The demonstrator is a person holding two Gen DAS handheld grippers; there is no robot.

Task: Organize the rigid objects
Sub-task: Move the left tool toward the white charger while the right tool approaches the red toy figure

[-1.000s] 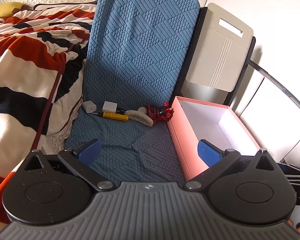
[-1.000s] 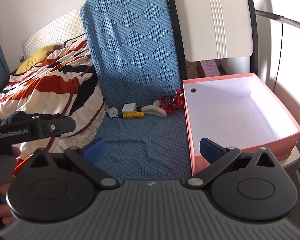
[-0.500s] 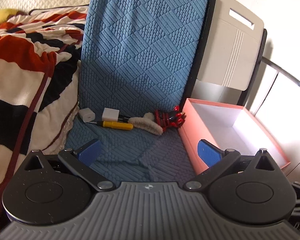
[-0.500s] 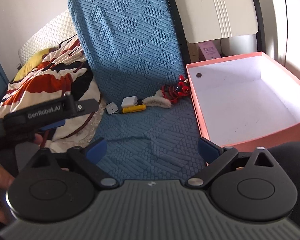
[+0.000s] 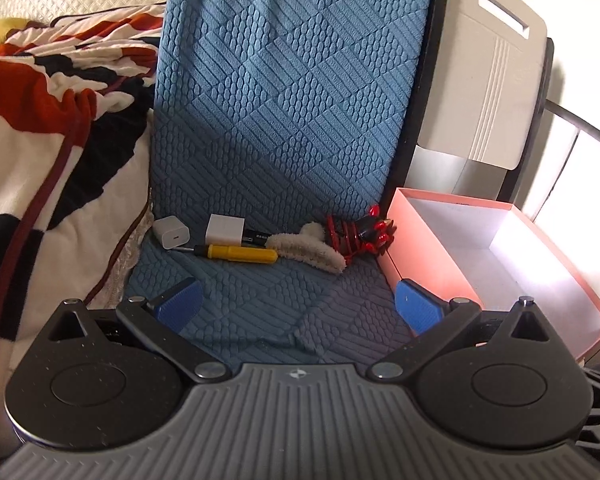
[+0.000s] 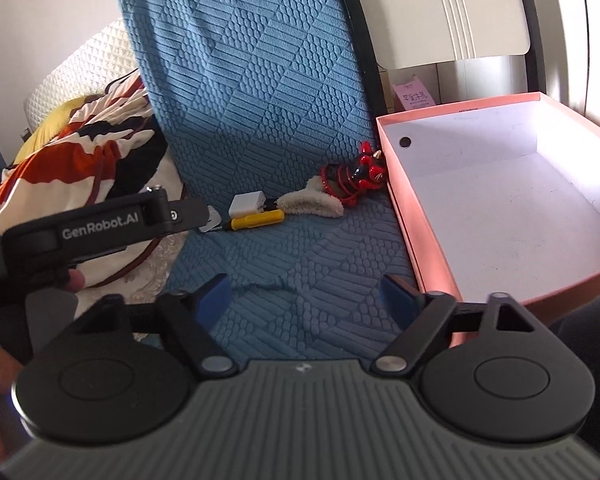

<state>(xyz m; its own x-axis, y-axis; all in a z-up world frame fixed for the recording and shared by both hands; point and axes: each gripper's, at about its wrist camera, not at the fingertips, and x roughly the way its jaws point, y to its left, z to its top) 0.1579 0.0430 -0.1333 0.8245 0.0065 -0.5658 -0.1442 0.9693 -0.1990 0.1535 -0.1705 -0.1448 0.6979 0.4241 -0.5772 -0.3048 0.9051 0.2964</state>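
Both grippers nearer the blue quilted mat [image 5: 260, 312]; right gripper [image 6: 304, 300] jaws just narrowing, empty; left gripper [image 5: 296, 306] wide, empty; pink cardboard box [image 6: 416, 240] beside.

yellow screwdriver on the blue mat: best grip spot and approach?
Grip the yellow screwdriver mid-handle, coming from above with the jaws across its width. It lies flat, the handle is its thickest part, and the white cube sits close behind, so a front approach looks crowded.

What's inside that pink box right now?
Nothing that shows. The pink box has a bare white floor and white walls, with one dark round hole in its end wall. Its near corner is hidden behind the right gripper.
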